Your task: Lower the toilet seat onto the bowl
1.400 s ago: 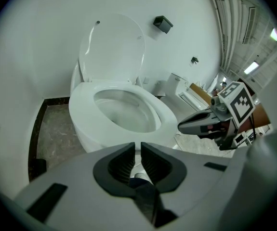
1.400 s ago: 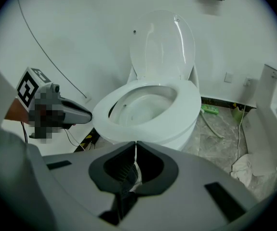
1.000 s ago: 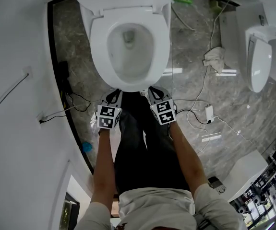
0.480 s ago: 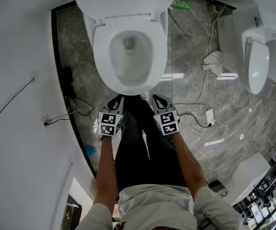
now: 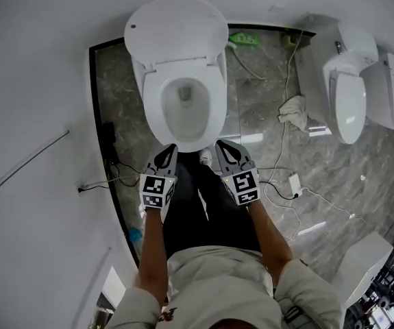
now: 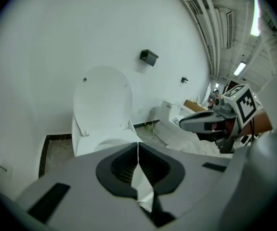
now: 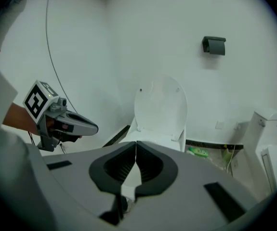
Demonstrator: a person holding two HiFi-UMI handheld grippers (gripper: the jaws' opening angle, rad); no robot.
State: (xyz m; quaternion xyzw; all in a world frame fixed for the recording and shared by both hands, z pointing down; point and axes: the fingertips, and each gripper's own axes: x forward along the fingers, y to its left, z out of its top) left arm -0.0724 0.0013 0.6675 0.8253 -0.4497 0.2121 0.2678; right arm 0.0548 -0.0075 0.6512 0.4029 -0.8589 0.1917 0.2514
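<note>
Your left gripper [image 5: 168,149] and right gripper [image 5: 221,146] hover near the front of the toilet seat [image 5: 157,112] — both jaws pressed together, holding nothing. The seat lies flat — lid [image 5: 176,29] upright.

Standing at the right on the grey marble floor [image 5: 255,101]: a second toilet [image 5: 347,98], another white unit [image 5: 386,91] just beside it. Lying crumpled near its base: a white cloth [image 5: 292,112]. Resting by the far wall: a green item [image 5: 243,40]. Snaking over the floor from a white adapter [image 5: 294,181]: thin white cables [image 5: 323,197]. Trailing along the dark floor edge at the left: black cables [image 5: 114,180], a small blue item [image 5: 135,235] lying nearer. Hanging high on the white wall [image 5: 32,67]: a black box [image 7: 214,44]. Sagging across that wall: a thin wire [image 5: 25,166].
</note>
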